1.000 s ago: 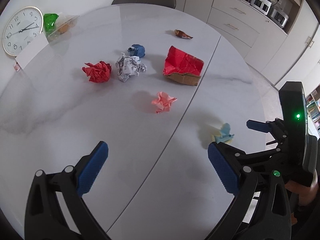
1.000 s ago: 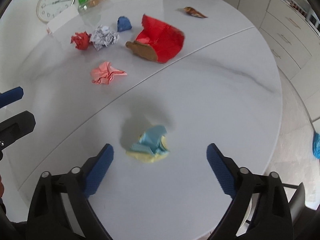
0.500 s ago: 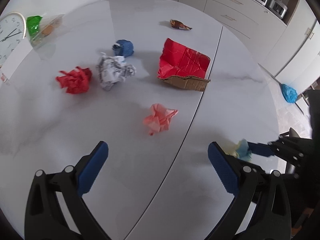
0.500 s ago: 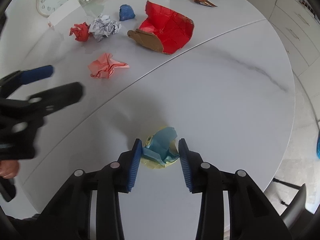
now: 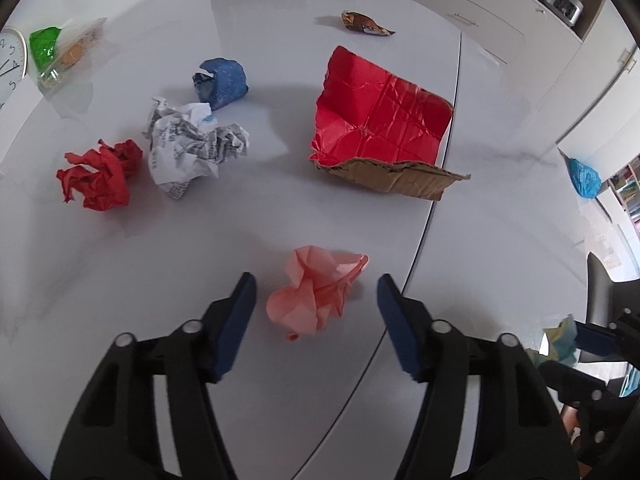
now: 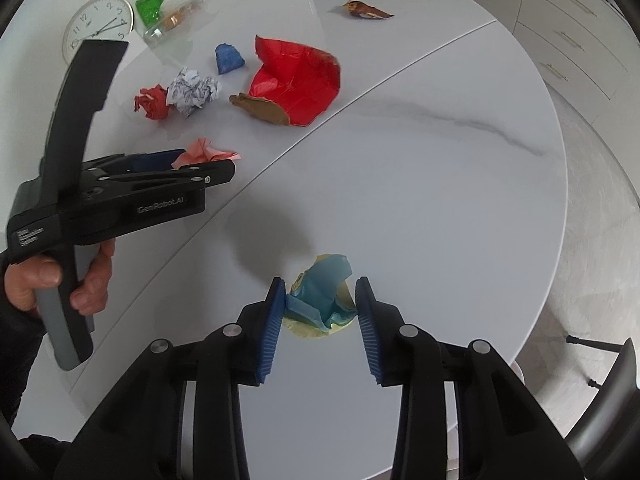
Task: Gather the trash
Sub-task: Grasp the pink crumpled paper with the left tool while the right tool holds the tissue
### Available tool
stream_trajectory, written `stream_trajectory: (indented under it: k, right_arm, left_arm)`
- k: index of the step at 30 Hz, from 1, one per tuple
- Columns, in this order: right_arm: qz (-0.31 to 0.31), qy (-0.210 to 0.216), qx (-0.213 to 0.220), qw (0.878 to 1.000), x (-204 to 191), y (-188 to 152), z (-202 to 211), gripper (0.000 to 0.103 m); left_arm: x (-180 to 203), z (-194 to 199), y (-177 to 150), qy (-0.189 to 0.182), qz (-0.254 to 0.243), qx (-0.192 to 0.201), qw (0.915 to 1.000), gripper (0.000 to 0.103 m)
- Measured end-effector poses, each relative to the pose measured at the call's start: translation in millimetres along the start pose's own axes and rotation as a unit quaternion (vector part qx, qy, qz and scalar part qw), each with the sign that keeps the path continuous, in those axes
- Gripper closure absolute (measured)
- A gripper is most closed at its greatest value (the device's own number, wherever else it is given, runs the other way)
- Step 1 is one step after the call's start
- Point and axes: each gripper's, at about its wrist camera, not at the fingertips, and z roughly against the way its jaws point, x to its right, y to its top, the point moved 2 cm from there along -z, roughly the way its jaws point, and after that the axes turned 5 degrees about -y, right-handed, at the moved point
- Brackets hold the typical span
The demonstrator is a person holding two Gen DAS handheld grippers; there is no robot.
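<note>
Closing in on two pieces at once, the person works both grippers low over the white worktop point(image 5: 120, 248). The left gripper point(image 5: 312, 312) has its fingers about half open and they have just been narrowing; the pink paper wad point(image 5: 316, 292) sits between them on the worktop, with a gap showing on either side, so nothing is held yet. The right gripper point(image 6: 320, 312) is nipped in on the blue-and-yellow wad point(image 6: 324, 300), pads pressing its sides near the worktop's front edge.

To finish the left grasp well, I'd say keep the fingers straddling the wad's bulk, not its loose flap, and squeeze gently until the paper stops giving. Light paper skids, so the tips should stay low.

Further back lie a red wad point(image 5: 100, 176), a printed white wad point(image 5: 192, 148), a blue wad point(image 5: 222, 84), a red-lined cardboard piece point(image 5: 380, 120) and a brown wrapper point(image 5: 366, 26), all waiting.
</note>
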Motion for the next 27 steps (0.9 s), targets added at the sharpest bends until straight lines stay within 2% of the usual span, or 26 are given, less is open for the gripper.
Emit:
stream_trajectory:
  k: [4,7,13,17,27]
  right_arm:
    - [-0.006,-0.001,0.0,1.0,3,-3,2,0.066]
    - [-0.009,-0.002,0.002,1.0,5,-7,4,0.066]
    - [-0.026,-0.009,0.009,1.0,15,-13,10,0.066]
    - [-0.038,-0.017,0.016,0.999,27,-26,21,0.066]
    - [-0.081,-0.042,0.029,0.995,64,-80,54,0.066]
  left_arm:
    - [0,1,1,0.0,-0.004,0.006,1.0,0.065]
    - [0,1,2,-0.001,-0.009,0.008,0.9999,0.072]
    - [0,11,-6,-0.01,0.002,0.008,0.9999,0.074]
    - [11,31,-18,-0.017,0.001,0.014,0.9998,0.074]
    - [81,84,-59,-0.046,-0.053,0.03,0.9971,0.074]
